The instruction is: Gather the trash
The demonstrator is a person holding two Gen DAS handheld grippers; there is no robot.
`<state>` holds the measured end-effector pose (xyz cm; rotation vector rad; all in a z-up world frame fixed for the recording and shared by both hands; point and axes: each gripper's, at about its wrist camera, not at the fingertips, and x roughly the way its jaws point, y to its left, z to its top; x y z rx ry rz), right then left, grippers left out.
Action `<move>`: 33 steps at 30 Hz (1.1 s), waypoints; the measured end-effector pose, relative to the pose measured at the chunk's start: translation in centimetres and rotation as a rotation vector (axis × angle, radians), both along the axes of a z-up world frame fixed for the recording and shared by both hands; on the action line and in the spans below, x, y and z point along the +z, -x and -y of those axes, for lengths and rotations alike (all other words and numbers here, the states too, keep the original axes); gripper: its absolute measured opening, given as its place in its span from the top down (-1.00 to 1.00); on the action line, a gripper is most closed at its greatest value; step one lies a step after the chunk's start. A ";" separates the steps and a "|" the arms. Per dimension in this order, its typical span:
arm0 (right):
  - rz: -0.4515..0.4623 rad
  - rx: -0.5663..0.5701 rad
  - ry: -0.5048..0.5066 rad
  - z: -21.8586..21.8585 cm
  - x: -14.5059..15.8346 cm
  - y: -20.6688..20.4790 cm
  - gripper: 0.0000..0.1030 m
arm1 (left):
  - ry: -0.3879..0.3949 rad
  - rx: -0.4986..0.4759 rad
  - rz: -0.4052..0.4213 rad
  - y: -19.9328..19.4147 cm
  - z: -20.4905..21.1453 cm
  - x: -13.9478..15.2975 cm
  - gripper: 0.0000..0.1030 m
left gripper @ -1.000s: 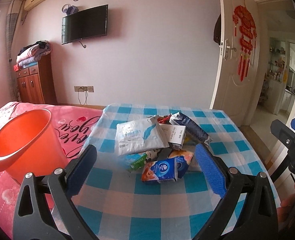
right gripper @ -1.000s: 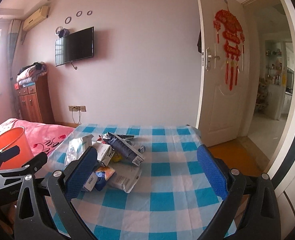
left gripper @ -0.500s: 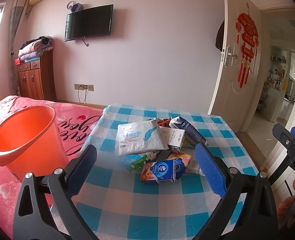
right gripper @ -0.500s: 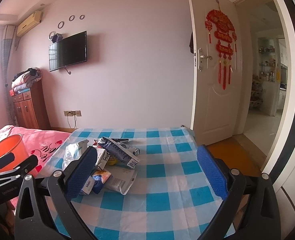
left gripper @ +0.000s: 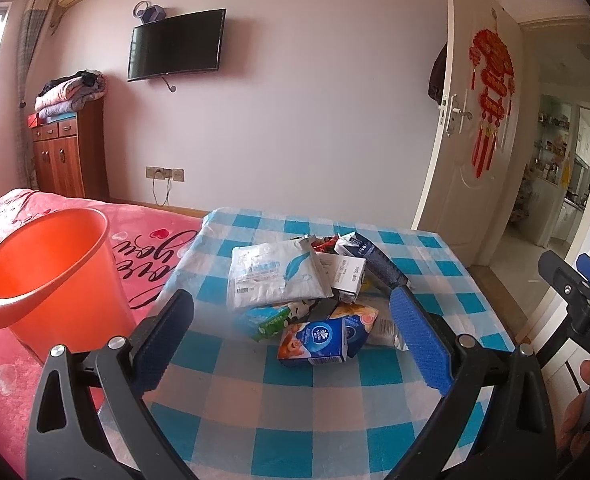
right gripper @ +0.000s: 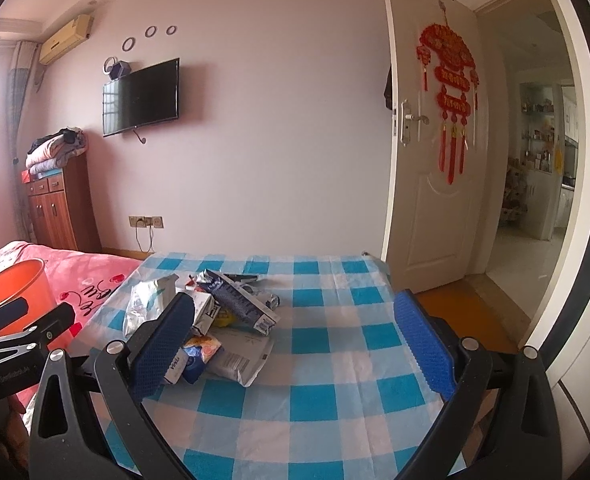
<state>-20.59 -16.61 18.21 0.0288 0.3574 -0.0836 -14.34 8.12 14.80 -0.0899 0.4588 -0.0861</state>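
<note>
A pile of trash lies on the blue-checked table [left gripper: 295, 420]: a white pouch [left gripper: 275, 274], a blue milk carton [left gripper: 315, 342], a dark carton [left gripper: 375, 260], a white box [left gripper: 349, 276] and wrappers. An orange bin [left gripper: 51, 276] stands on the pink bed to the left. My left gripper [left gripper: 293, 342] is open and empty, hovering just short of the pile. My right gripper [right gripper: 295, 336] is open and empty, above the table to the right of the pile [right gripper: 223, 312]. The bin also shows in the right wrist view [right gripper: 15, 288].
The pink bed [left gripper: 7, 360] borders the table's left side. A white door [left gripper: 475, 140] stands open at the right, with a hallway beyond. A wooden cabinet [left gripper: 67, 152] and a wall TV [left gripper: 175, 46] are at the back.
Both grippers have drifted slightly; the left view has shifted a little right and up, and the right view has turned leftward toward the pile. Jaws stay open.
</note>
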 end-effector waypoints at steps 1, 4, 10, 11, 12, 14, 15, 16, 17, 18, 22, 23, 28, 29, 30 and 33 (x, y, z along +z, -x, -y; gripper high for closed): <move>-0.004 0.000 -0.003 0.1 -0.2 -0.1 -0.90 | -0.004 -0.002 0.002 0.0 0.0 -0.2 -0.92; -0.023 0.005 -0.014 0.3 -0.9 -0.6 -0.90 | -0.014 -0.007 0.011 0.0 0.1 -0.8 -0.92; -0.069 -0.002 -0.035 0.7 -2.7 -2.0 -0.90 | -0.038 -0.006 -0.014 -0.7 -0.2 -2.3 -0.92; -0.079 -0.012 -0.038 0.9 -3.1 -2.3 -0.90 | -0.043 -0.005 -0.024 -1.0 -0.3 -2.6 -0.92; -0.093 -0.027 -0.043 1.1 -3.5 -2.7 -0.90 | -0.050 -0.003 -0.036 -1.2 -0.6 -3.0 -0.92; -0.116 -0.026 -0.065 1.6 -4.2 -3.4 -0.90 | -0.054 0.007 -0.051 -1.5 -1.1 -3.8 -0.92; -0.128 -0.024 -0.080 1.8 -4.6 -3.8 -0.90 | -0.053 0.009 -0.057 -1.6 -1.4 -4.0 -0.92; -0.146 -0.026 -0.091 2.0 -5.1 -4.2 -0.90 | -0.049 0.011 -0.073 -2.0 -1.7 -4.4 -0.92; -0.163 -0.025 -0.100 2.1 -5.5 -4.6 -0.90 | -0.047 0.012 -0.086 -2.3 -2.0 -4.8 -0.92; -0.184 -0.016 -0.112 2.3 -6.0 -5.2 -0.90 | -0.044 0.012 -0.101 -2.6 -2.2 -5.1 -0.92; -0.236 0.025 -0.157 2.6 -7.5 -6.7 -0.90 | -0.019 -0.009 -0.150 -4.0 -3.0 -6.1 -0.92; -0.250 0.038 -0.174 2.7 -7.7 -7.1 -0.90 | -0.015 -0.009 -0.158 -4.4 -3.2 -6.1 -0.92; -0.282 0.090 -0.239 3.2 -8.2 -8.8 -0.90 | 0.048 -0.048 -0.224 -7.0 -4.0 -6.1 -0.92; -0.286 0.099 -0.250 3.2 -8.2 -9.1 -0.90 | 0.060 -0.054 -0.239 -7.4 -4.0 -6.1 -0.92; -0.291 0.123 -0.267 3.1 -8.3 -9.5 -0.88 | 0.075 -0.060 -0.252 -7.8 -4.0 -6.2 -0.92; -0.310 0.186 -0.279 2.2 -8.6 -10.2 -0.77 | 0.130 -0.084 -0.289 -8.4 -4.0 -7.0 -0.92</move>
